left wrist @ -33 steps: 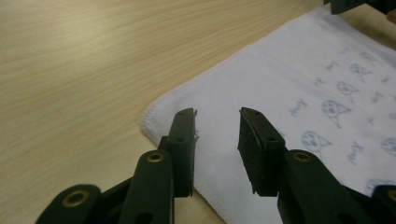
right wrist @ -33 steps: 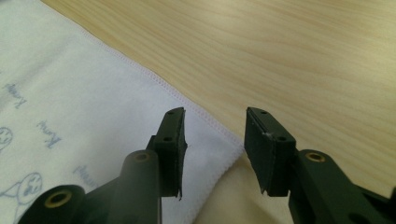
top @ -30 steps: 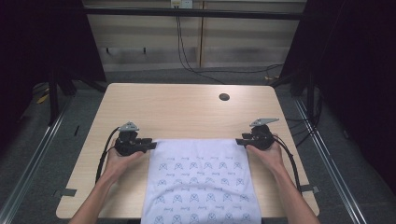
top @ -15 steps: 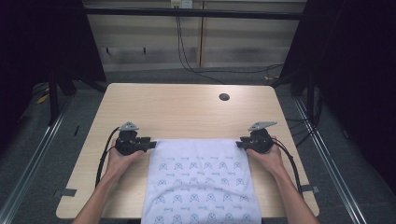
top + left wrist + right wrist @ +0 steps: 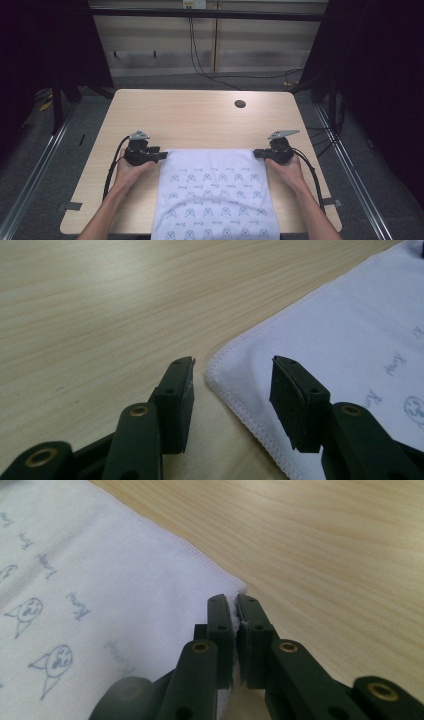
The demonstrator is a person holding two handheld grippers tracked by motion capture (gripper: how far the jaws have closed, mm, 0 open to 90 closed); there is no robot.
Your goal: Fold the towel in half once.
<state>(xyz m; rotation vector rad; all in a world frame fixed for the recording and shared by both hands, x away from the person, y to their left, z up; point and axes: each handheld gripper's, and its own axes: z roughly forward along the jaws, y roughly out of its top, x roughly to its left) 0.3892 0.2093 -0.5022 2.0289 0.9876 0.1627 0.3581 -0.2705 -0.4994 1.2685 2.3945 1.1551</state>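
Observation:
A white cloth (image 5: 212, 192) printed with small blue figures lies flat on the wooden table (image 5: 200, 117), its near end hanging over the front edge. My left gripper (image 5: 161, 156) is at the cloth's far left corner. In the left gripper view it (image 5: 232, 380) stands open, the cloth corner (image 5: 220, 371) lying on the table between its jaws, untouched. My right gripper (image 5: 256, 153) is at the far right corner. In the right gripper view it (image 5: 234, 607) is shut on that corner of the cloth (image 5: 125, 580), with a sliver of white hem between the pads.
A dark round hole (image 5: 240, 104) sits in the table's far right part. Bare wood stretches beyond the cloth to the far edge. Cables (image 5: 112, 167) trail from both grippers along the person's forearms. Metal rails and dark floor flank the table.
The cloth's far edge has slid a little toward the person with both grippers. The left gripper's jaws have come apart off the corner.

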